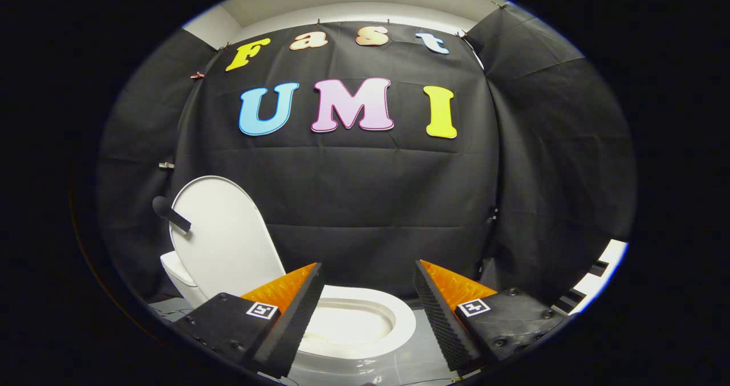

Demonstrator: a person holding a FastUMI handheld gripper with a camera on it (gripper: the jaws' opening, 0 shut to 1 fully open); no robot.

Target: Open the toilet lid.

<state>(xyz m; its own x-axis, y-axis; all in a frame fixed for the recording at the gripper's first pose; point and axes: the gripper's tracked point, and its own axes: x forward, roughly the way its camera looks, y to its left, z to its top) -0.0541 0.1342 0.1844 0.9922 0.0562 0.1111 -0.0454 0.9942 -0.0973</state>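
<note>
A white toilet stands below and just ahead of my fingers, its seat ring (393, 312) and bowl showing between them. The white lid (225, 238) is raised, standing nearly upright beyond my left finger and leaning back toward the cistern (177, 275). A short dark handle (171, 214) sticks out from the lid's left edge. My gripper (369, 272) is open, with a wide gap between the fingers and nothing held; the fingers hover above the seat, apart from the lid.
Black cloth walls close in behind the toilet and on both sides. Pale grey floor (425, 349) shows around the bowl. A white and dark striped structure (593, 277) sits at the far right edge.
</note>
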